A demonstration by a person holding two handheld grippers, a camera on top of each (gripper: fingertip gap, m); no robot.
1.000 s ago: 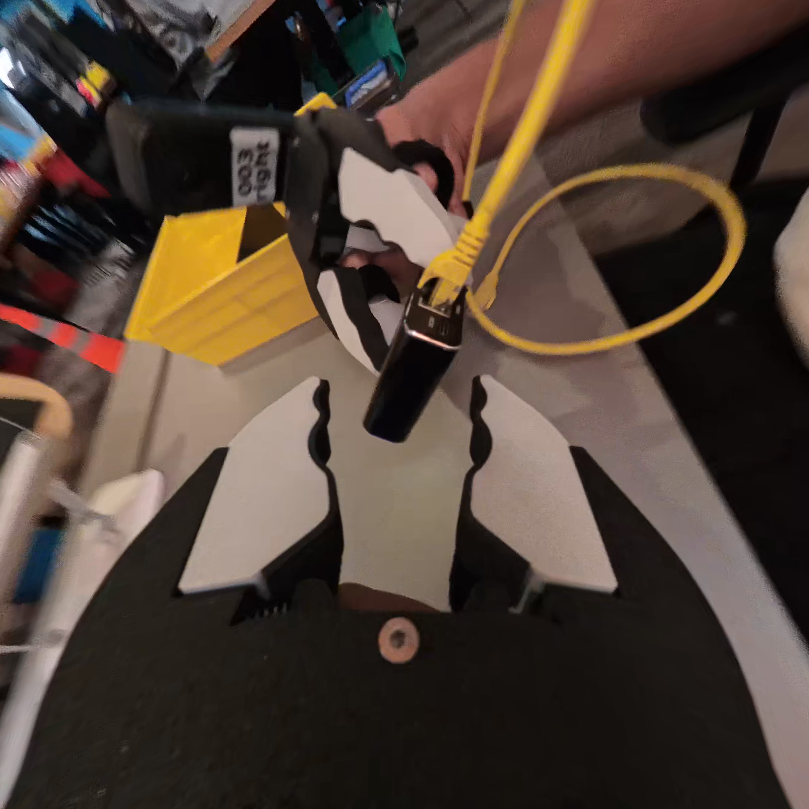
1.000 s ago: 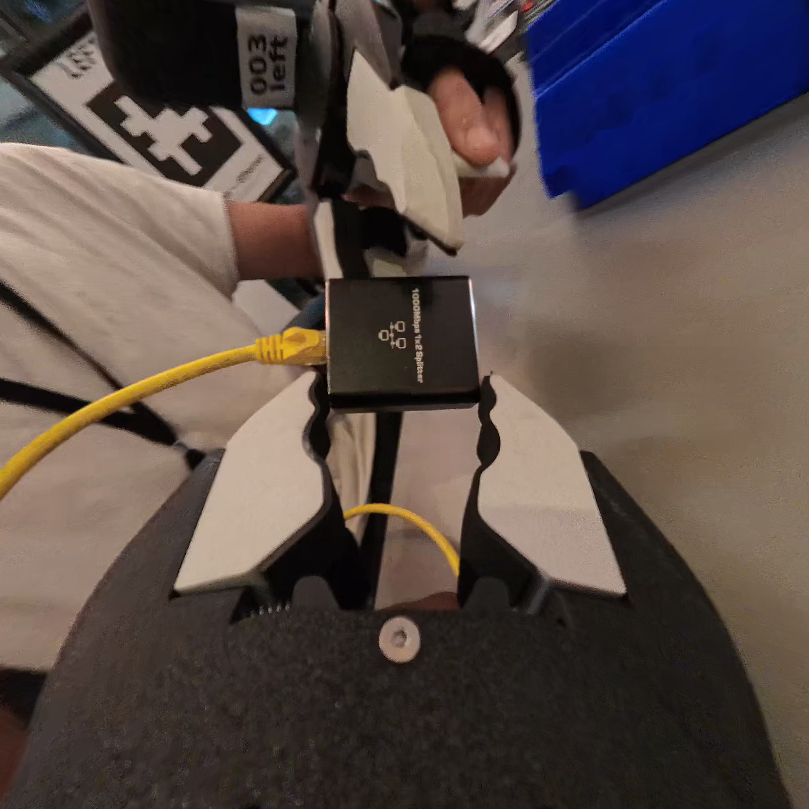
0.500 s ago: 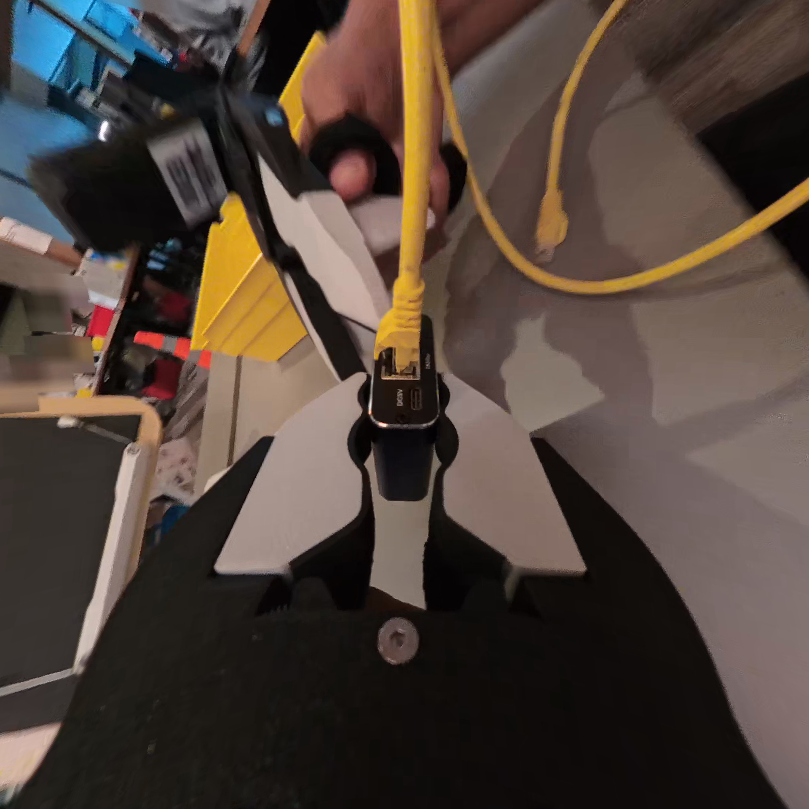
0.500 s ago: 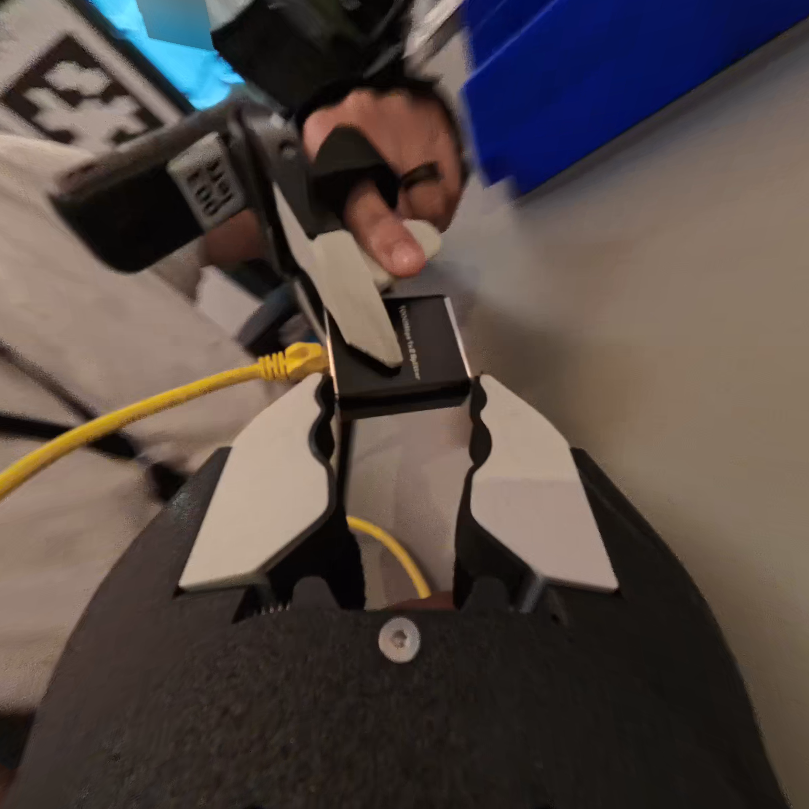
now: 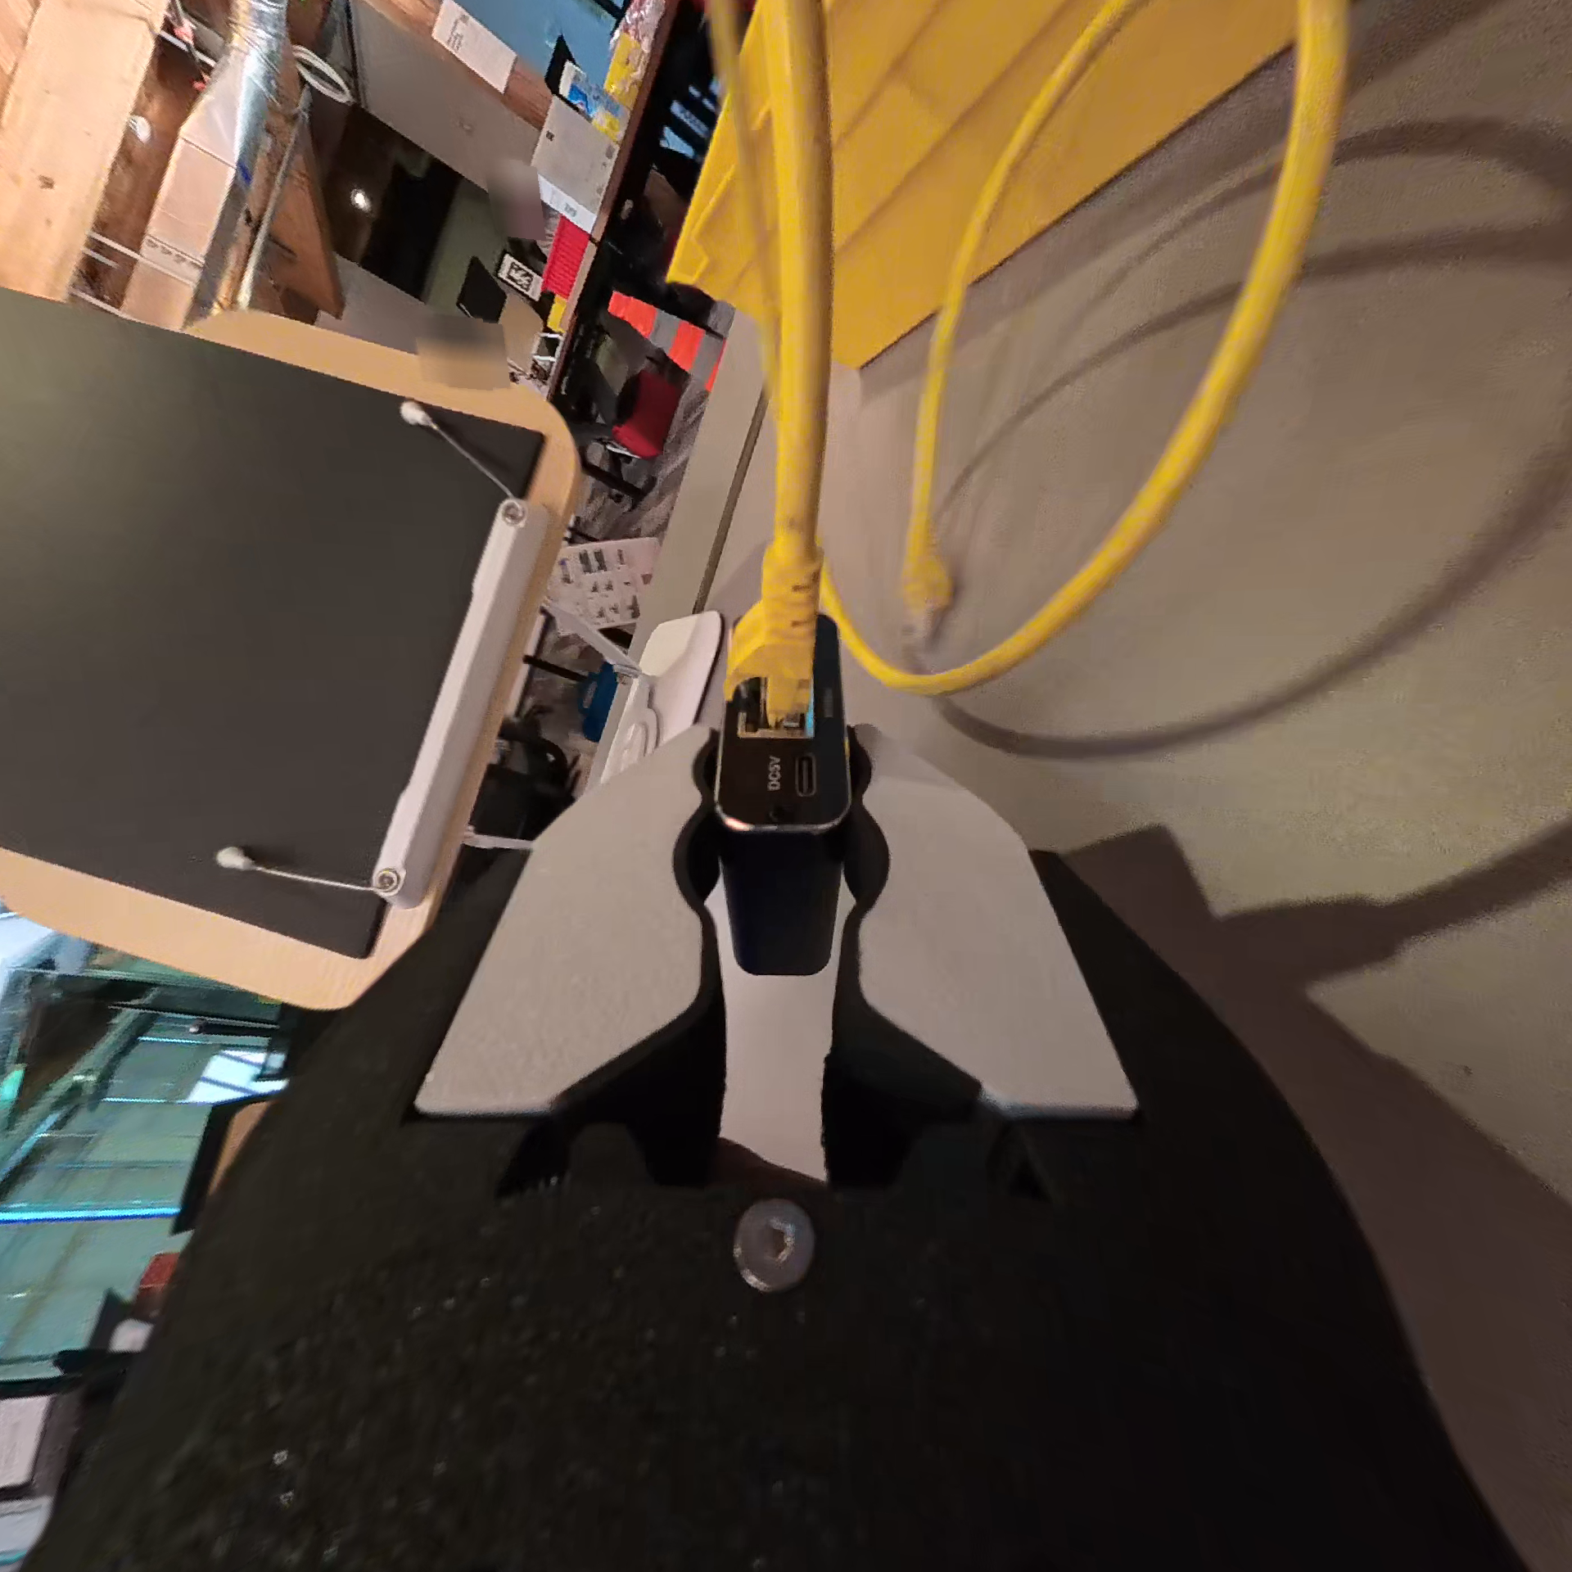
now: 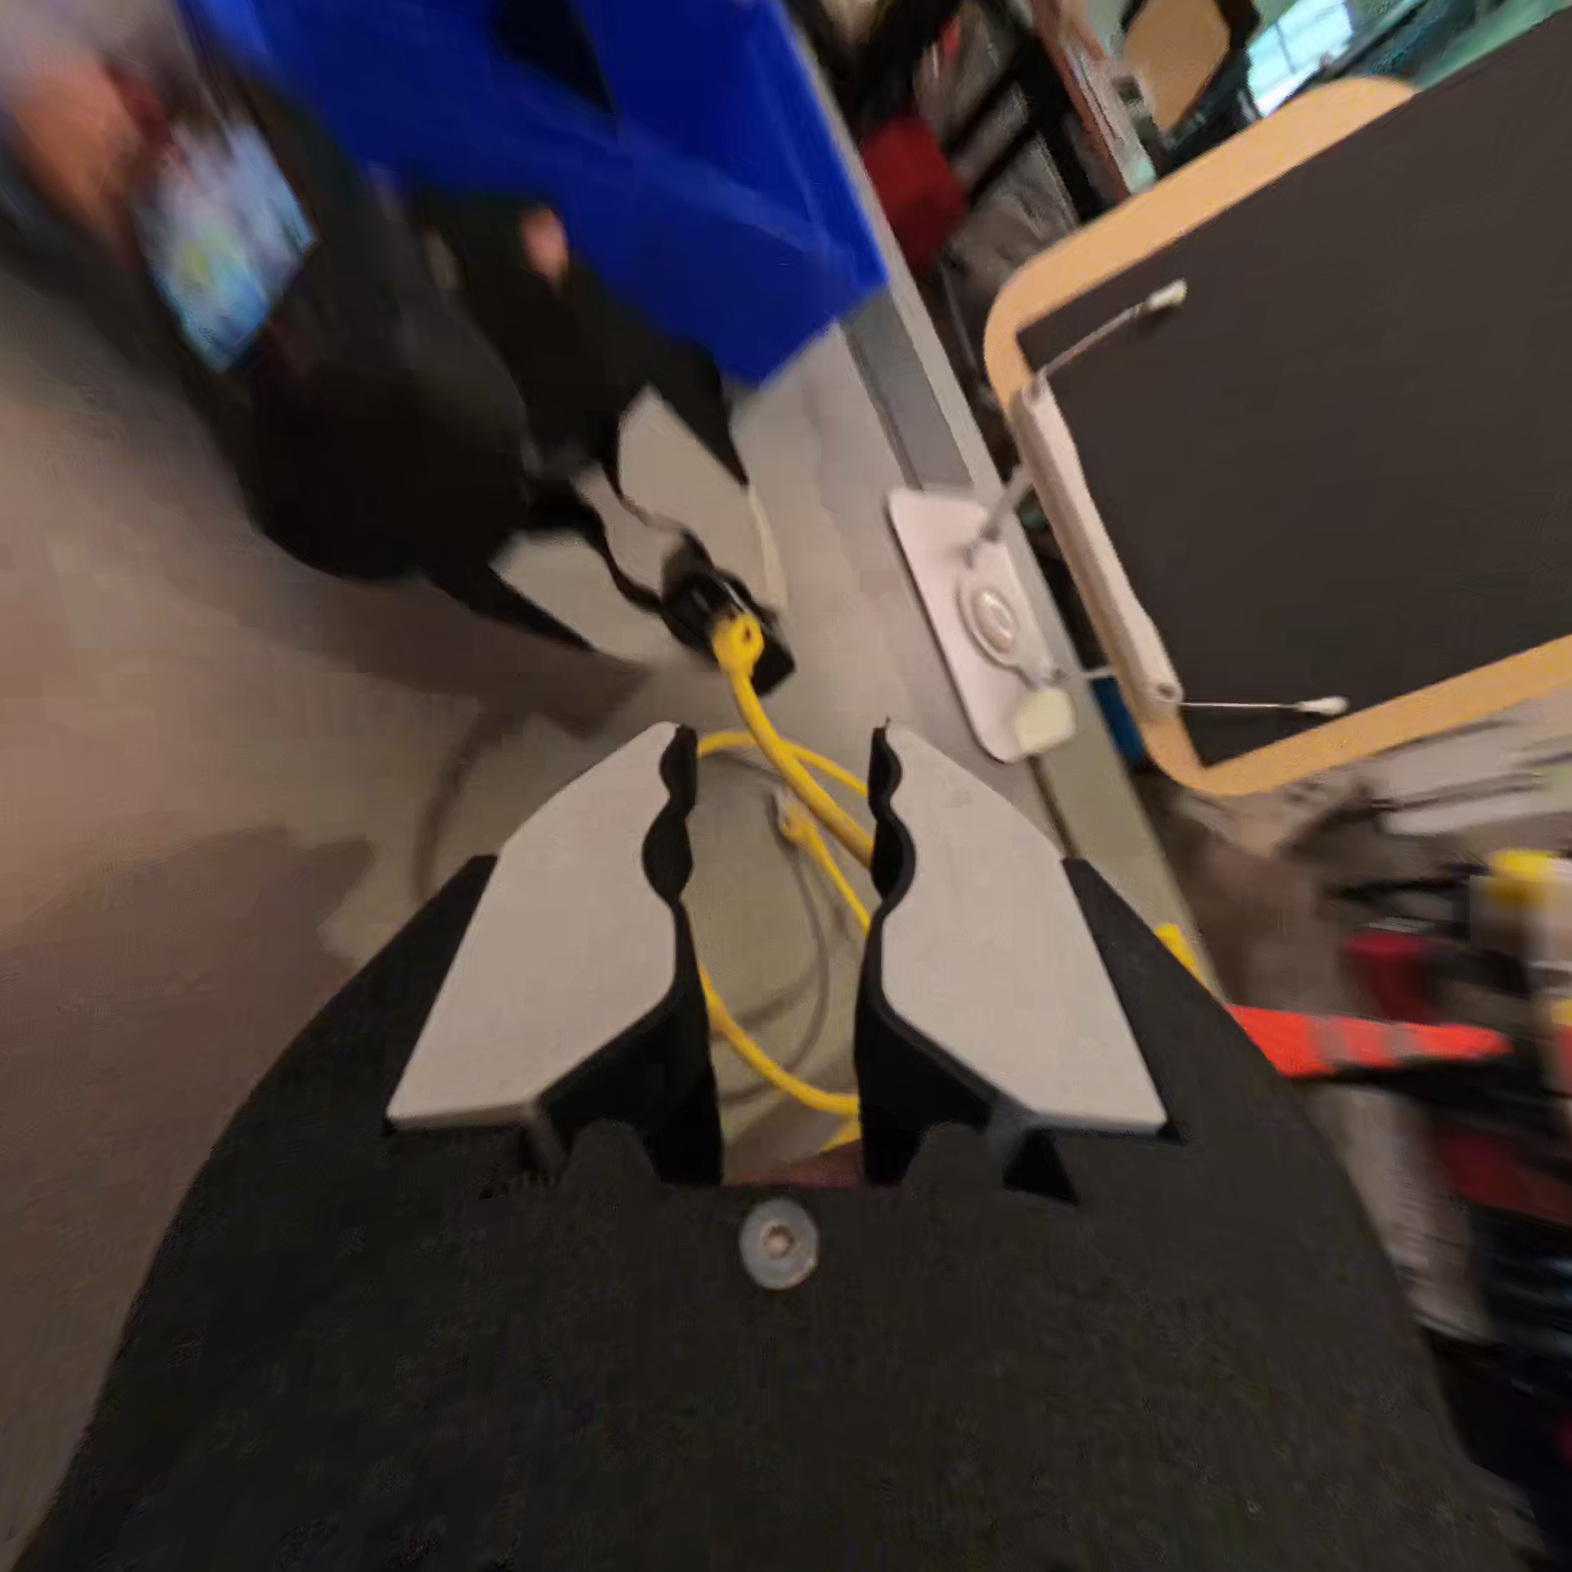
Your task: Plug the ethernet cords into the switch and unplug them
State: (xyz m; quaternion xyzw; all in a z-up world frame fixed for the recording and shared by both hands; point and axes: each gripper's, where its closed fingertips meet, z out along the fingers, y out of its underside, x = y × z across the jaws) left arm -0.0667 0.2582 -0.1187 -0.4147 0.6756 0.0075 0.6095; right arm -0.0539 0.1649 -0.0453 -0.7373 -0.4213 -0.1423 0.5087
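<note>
My left gripper [image 5: 783,757] is shut on the small black switch [image 5: 783,885] and holds it above the grey table. One yellow ethernet cord [image 5: 800,383] is plugged into the switch's port by its plug [image 5: 778,629]. The cord loops round, and its free plug [image 5: 927,587] hangs loose over the table. My right gripper [image 6: 778,740] is open and empty, pulled back from the switch. In the blurred right wrist view the left gripper [image 6: 680,578] holds the switch [image 6: 731,621], with the cord [image 6: 761,714] running toward me under my fingers.
A yellow bin [image 5: 893,170] stands on the table beyond the switch. A blue bin [image 6: 595,170] stands at the far side. A black board with a wooden rim [image 5: 238,612] [image 6: 1318,468] stands on a white base [image 6: 978,612] at the table's edge.
My left gripper has closed on the switch and taken it. My right gripper has let go of it and drawn back. Both views have swung round.
</note>
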